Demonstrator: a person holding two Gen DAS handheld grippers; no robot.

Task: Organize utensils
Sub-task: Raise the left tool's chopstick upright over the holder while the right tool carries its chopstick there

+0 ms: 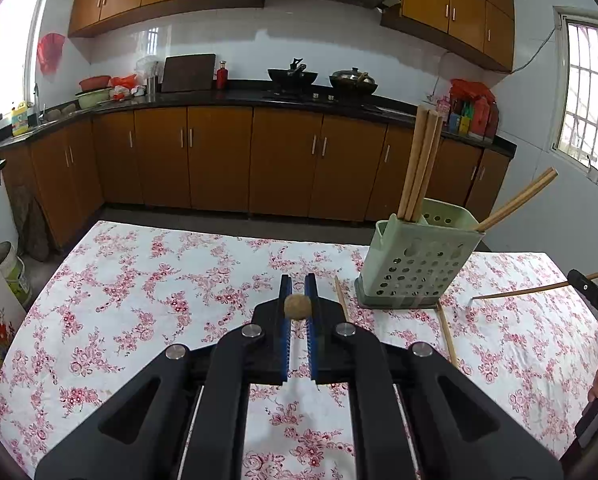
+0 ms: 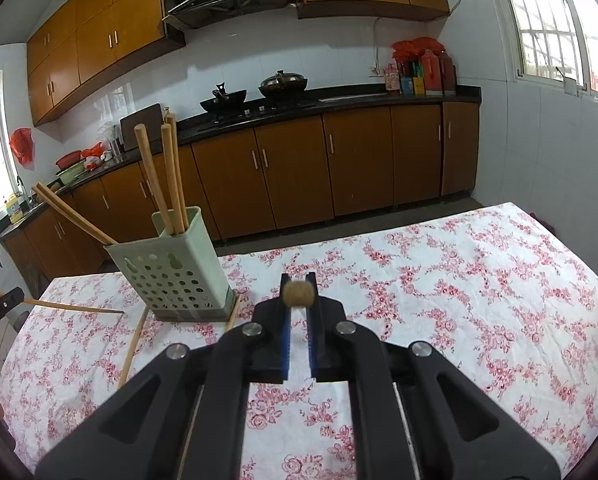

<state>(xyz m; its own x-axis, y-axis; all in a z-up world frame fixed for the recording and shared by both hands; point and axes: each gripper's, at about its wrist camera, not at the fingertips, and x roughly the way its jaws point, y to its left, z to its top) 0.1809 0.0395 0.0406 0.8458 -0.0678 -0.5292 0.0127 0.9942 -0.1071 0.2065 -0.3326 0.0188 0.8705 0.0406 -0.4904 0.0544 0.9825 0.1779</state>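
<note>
Wooden chopstick (image 1: 297, 306) clamped endwise in left fingers (image 1: 287, 292); another (image 2: 298, 295) in right fingers (image 2: 286, 320).

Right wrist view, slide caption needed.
Right hand-held gripper holds a chopstick end-on, green holder to its left.

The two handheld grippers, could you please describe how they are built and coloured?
Both the left claw and the right claw match: matte black angular plastic linkage arms with round silver pivot bolts, ending in two narrow parallel fingers lined with blue ribbed pads. White lettering marks the side of the right one where the left camera sees it.
</note>
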